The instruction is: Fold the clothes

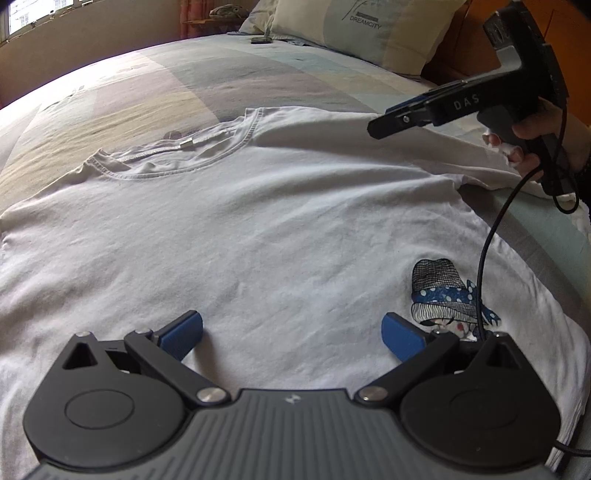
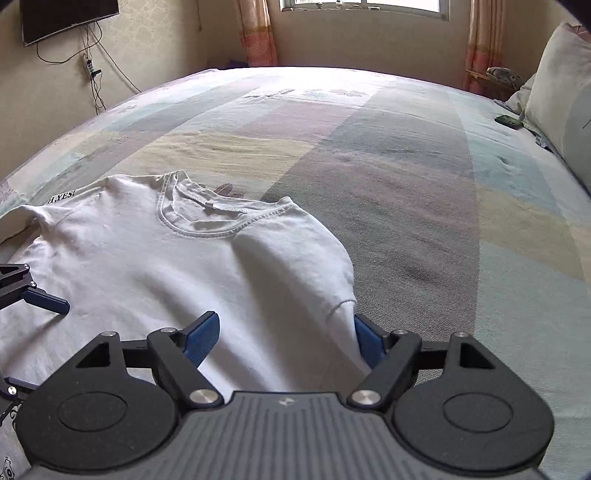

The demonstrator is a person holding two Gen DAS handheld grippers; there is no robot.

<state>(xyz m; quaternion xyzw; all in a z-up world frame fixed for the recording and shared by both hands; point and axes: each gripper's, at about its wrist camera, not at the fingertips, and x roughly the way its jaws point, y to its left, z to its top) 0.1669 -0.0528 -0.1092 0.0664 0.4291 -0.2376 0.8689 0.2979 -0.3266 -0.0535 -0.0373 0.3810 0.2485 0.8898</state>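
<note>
On the bed (image 2: 369, 155): white T-shirt (image 1: 258, 229) spread flat, front up, collar toward far side | left gripper (image 1: 291, 334) over shirt body, jaws wide, nothing held | right gripper (image 2: 286, 338) jaws wide, straddling shirt's sleeve, pads not pressing | pillow (image 1: 369, 29) at headboard.

My left hand-held gripper (image 1: 291, 334) hovers with blue pads wide apart over the white T-shirt (image 1: 236, 229) spread flat on the bed (image 1: 155, 81); my right hand-held gripper (image 1: 388, 123) hangs above its right sleeve; a pillow (image 1: 354, 29) lies beyond.
</note>
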